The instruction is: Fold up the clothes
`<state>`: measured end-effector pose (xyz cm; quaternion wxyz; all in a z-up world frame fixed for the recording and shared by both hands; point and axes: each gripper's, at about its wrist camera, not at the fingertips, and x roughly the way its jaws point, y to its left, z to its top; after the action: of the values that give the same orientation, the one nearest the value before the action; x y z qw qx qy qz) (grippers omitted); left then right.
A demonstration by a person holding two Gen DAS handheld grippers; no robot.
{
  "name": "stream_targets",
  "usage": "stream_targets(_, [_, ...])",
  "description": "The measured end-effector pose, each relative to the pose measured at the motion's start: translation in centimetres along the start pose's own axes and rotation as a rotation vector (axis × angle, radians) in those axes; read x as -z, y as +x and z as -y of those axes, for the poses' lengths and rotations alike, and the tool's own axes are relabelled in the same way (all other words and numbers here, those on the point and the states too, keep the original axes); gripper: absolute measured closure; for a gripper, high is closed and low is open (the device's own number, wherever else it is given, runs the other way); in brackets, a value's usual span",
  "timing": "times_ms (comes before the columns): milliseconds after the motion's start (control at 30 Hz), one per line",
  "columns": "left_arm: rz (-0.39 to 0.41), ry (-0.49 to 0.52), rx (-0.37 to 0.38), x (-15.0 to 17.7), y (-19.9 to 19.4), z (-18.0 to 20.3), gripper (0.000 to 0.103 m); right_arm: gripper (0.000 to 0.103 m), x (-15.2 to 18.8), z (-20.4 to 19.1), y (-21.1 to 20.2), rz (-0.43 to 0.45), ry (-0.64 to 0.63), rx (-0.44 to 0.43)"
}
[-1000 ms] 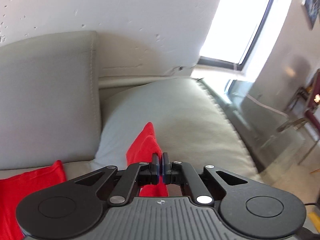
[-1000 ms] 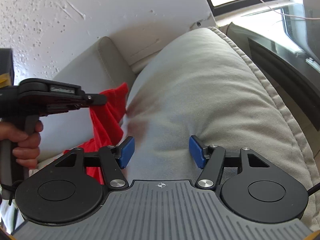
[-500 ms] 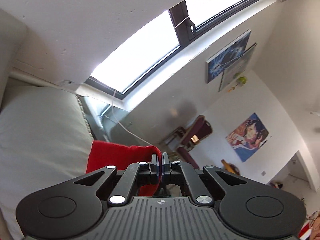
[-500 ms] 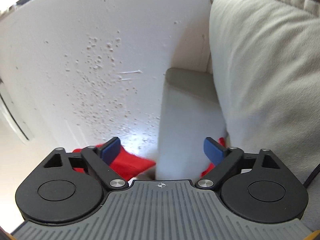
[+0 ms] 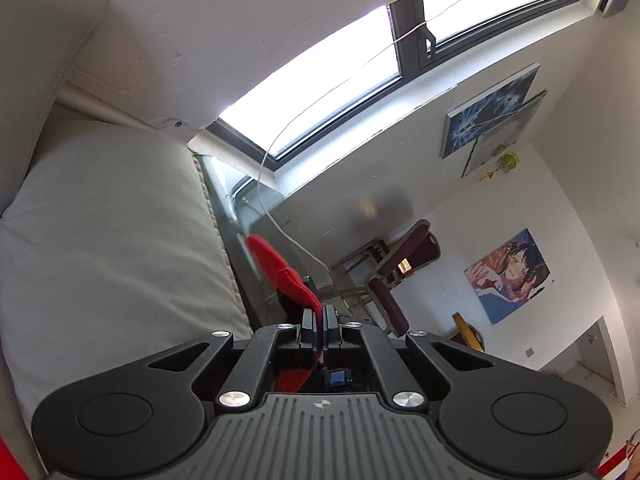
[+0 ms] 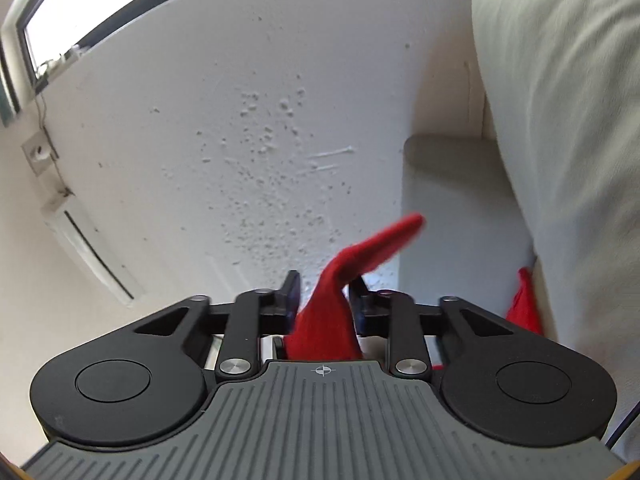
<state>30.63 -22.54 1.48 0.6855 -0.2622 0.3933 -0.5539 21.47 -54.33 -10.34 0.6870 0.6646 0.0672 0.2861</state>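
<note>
Left gripper [image 5: 320,322]: jaws together, clamped on a fold of the red garment [image 5: 286,276]. Right gripper [image 6: 324,300]: jaws part-way apart with red cloth standing between them; whether the pads actually bite is hard to tell from this angle.

Location: garment is held up in the air, beside the pale sofa cushion [image 5: 108,232], not lying flat on it. A further scrap of red shows low against the cushion in the right wrist view.

Step in hand (judgement): garment lifted at two points to spread or carry it. To do it well: confirm the right grip before any pull, keep both held points level relative to the cushion, draw them apart until the cloth hangs without twist, then lower it evenly.

Garment: bright red, soft, thin, matte knit; limp, bunched at each grip, free tip curling outward. Type not identifiable.
</note>
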Motion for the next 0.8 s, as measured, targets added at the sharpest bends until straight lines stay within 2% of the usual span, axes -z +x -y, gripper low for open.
stream_targets(100, [-0.042, 0.060, -0.106, -0.3, 0.8, 0.4, 0.102, 0.094, 0.5, -2.3, -0.4, 0.060, -0.126, 0.074])
stream_targets(167, [-0.035, 0.096, -0.216, -0.7, 1.4, 0.9, 0.091, 0.095, 0.8, -3.8, -0.6, 0.100, -0.210, 0.123])
stream_targets(200, [-0.015, 0.120, -0.266, -0.8, 1.6, 1.3, 0.079, 0.096, 0.9, -4.6, -0.7, 0.120, -0.252, 0.148])
stream_targets(233, [0.007, 0.146, -0.310, -0.9, 1.7, 1.9, 0.074, 0.096, 1.1, -5.3, -0.9, 0.140, -0.294, 0.172])
stream_targets(267, [0.012, 0.169, -0.336, -0.8, 1.6, 2.3, 0.074, 0.096, 1.2, -6.2, -1.0, 0.163, -0.342, 0.198])
stream_targets(367, [-0.009, 0.237, -0.375, 0.2, 0.9, 3.4, 0.071, 0.096, 2.5, -11.2, -2.3, 0.297, -0.617, 0.317])
stream_targets(467, [-0.043, 0.287, -0.408, 1.4, 0.1, 4.1, 0.070, 0.096, 3.6, -13.5, -3.3, 0.406, -0.769, 0.439])
stream_targets(600, [-0.172, 0.252, -0.423, 4.8, -1.3, 2.8, 0.070, 0.096, 2.9, -12.9, -4.2, 0.465, -0.778, 0.587])
stream_targets(700, [-0.277, 0.225, -0.459, 7.7, -1.7, 1.7, 0.070, 0.096, 1.4, -11.6, -4.2, 0.473, -0.760, 0.716])
stream_targets(800, [-0.323, 0.166, -0.480, 10.6, -2.7, 0.6, 0.070, 0.096, 0.2, -9.9, -4.2, 0.485, -0.738, 0.822])
